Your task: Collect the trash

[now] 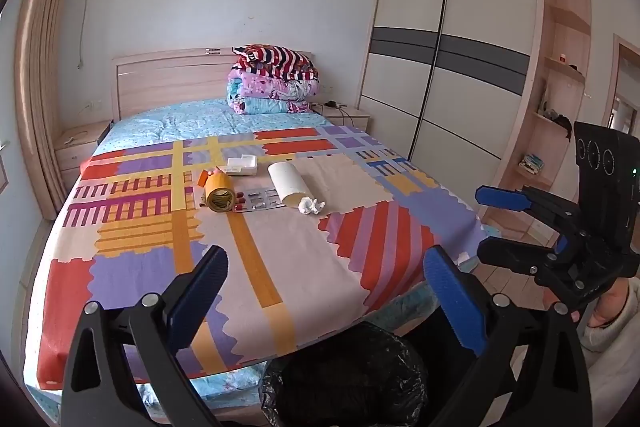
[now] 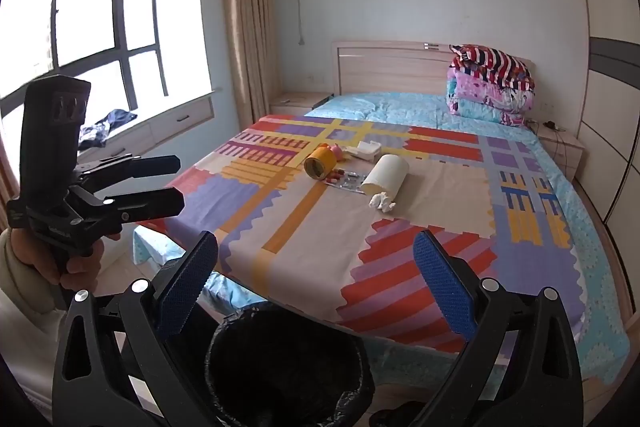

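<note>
Both claws released over bin (image 1: 344, 379): window (image 2: 92, 11) at ten o'clock in right view only, wardrobe (image 1: 452, 47) at two o'clock in left.

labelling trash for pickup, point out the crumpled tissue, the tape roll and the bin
crumpled tissue (image 1: 311, 205): left wrist view, middle of the wad
tape roll (image 1: 219, 193): left wrist view, its yellow side
bin (image 2: 224, 331): right wrist view, black-lined rim

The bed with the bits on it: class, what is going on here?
A person holds an open left gripper and an open right gripper, both empty, over a black-lined bin at the foot of the bed. The crumpled tissue, paper roll, tape roll and pill packs lie uncollected.
</note>
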`<state>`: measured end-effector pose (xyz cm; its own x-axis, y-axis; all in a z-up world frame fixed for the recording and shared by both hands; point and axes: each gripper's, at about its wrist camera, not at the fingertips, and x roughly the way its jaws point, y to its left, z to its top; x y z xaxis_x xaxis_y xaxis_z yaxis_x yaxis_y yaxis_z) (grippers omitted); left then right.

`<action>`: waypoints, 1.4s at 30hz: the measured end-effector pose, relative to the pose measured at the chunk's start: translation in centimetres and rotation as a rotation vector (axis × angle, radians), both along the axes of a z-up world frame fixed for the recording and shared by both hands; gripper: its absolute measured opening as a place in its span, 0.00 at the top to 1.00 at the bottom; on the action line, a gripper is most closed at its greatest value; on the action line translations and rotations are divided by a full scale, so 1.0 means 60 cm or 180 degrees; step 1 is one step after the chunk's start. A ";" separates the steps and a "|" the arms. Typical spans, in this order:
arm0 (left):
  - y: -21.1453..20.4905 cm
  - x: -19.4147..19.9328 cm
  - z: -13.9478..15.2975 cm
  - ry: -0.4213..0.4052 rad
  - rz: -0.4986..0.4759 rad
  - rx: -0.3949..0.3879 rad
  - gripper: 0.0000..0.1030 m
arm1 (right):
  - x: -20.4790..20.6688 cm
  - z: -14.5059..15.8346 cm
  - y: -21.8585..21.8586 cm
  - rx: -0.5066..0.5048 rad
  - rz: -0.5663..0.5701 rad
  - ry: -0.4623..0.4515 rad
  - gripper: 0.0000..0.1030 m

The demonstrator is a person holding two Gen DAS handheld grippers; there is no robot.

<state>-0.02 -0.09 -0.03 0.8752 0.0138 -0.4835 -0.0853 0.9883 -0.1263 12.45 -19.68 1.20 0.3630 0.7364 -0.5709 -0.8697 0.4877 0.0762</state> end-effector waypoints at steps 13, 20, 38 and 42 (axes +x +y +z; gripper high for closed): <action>0.017 -0.002 -0.005 0.0021 0.0075 -0.0035 0.08 | -0.006 0.002 0.005 0.0004 0.0017 -0.0029 0.04; -0.002 0.004 -0.002 0.0038 0.0045 0.0027 0.08 | -0.012 0.005 0.002 0.0006 0.0014 -0.0027 0.04; -0.001 -0.002 0.007 0.0021 0.0071 0.0031 0.08 | -0.007 0.004 0.003 0.0018 0.0017 -0.0042 0.04; -0.001 -0.001 0.007 0.0016 0.0071 0.0032 0.08 | -0.005 0.005 0.004 0.0017 0.0010 -0.0040 0.04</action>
<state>-0.10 -0.14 0.39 0.8722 0.0380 -0.4876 -0.1079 0.9874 -0.1159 12.14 -19.42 1.51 0.3678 0.7406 -0.5624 -0.8721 0.4846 0.0678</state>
